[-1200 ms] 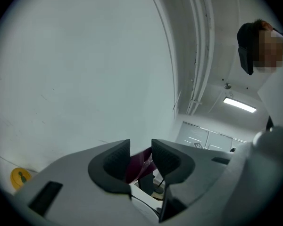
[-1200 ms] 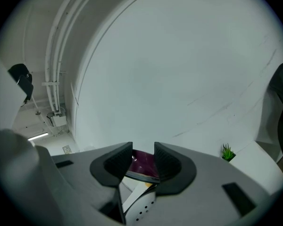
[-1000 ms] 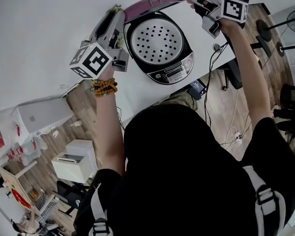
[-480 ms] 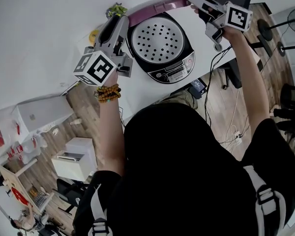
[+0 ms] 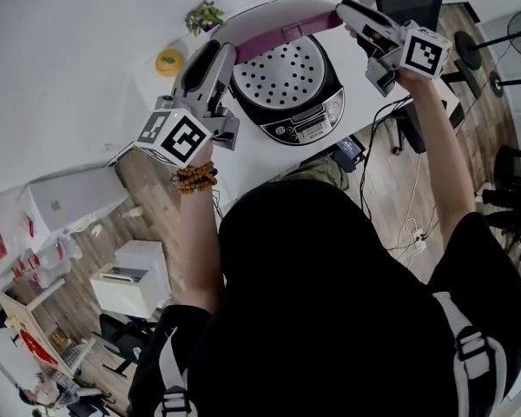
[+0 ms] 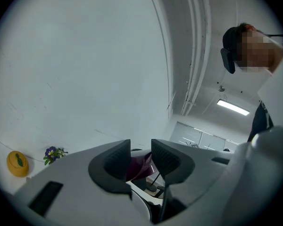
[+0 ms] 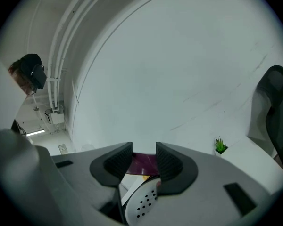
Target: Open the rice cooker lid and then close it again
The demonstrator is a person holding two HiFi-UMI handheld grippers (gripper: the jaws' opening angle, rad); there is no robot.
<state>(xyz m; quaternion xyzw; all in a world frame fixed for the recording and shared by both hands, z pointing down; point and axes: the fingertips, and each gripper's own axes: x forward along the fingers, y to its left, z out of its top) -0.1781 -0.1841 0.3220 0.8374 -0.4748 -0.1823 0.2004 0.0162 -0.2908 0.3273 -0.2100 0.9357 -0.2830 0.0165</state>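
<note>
The black-and-silver rice cooker [image 5: 328,102] stands on the white counter [image 5: 69,50] with its curved magenta plastic lid [image 5: 278,20] tilted part-way over the cooker's mouth, neither shut nor fully up. It is held at its 2 ends. The left gripper [image 5: 215,57] sits at the cooker's left side and the right gripper [image 5: 346,10] at its far right corner. Sharing the load this way probably keeps the hinged lid from twisting or dropping freely. In the left gripper view the dark fingers [image 6: 114,160] stand only a narrow gap apart, with the magenta rim pinched between them. The right gripper view shows the same: fingers drawn close on the lid's edge, so each has hold of the lid and nothing else. The cooker's mouth shows a round silver plate pierced with many holes [image 5: 286,75]. It hides whatever lies below, so I cannot tell whether the pot holds anything. The grey control panel [image 5: 306,129] on the cooker's near side is untouched. Beyond the cooker's far left stand a small potted plant [image 5: 207,14] and a yellow round thing [image 5: 168,61] — both well clear of the lid.
</note>
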